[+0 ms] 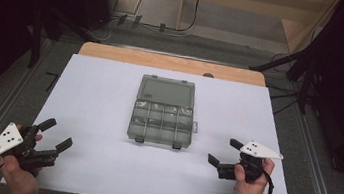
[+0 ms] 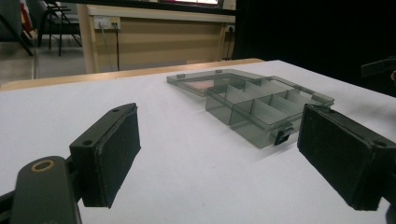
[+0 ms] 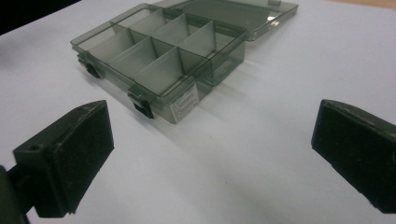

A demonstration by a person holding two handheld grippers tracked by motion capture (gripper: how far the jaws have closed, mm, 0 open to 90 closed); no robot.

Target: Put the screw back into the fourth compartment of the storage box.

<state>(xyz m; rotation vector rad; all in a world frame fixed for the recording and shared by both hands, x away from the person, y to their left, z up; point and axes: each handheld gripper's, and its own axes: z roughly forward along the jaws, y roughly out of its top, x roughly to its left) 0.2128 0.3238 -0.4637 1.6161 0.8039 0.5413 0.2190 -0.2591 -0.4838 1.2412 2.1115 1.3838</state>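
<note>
At the bottom of the high view, the left gripper [image 1: 56,135] sits in the lower left corner, held in the person's left hand [image 1: 18,177] at the near edge of the white table [image 1: 99,97]. Its two black jaws are spread wide apart and point up and to the right, toward the middle of the frame. Nothing lies between them and they touch nothing. In the left gripper view the same jaws rise from the lower left and lower right with bare white table between them.

In the lower right of the high view, the right gripper [image 1: 224,152] is held in the person's right hand [image 1: 249,185], its grey three-cornered plate on top. Its jaws stand fully apart and point left, empty, clear of any object. The right gripper view shows one pad at the lower left and one at the right edge, with only table surface in the gap.

Farther up, in the middle of the high view, the compartment box [image 1: 161,123] of smoky clear plastic rests on the table, well apart from both grippers. Its lid [image 1: 167,91] is open and lies flat behind it, toward the top of the frame. The divided compartments look empty. Two dark latches sit on its near edge, and a small white label [image 3: 186,101] shows on its side in the right gripper view.
</note>
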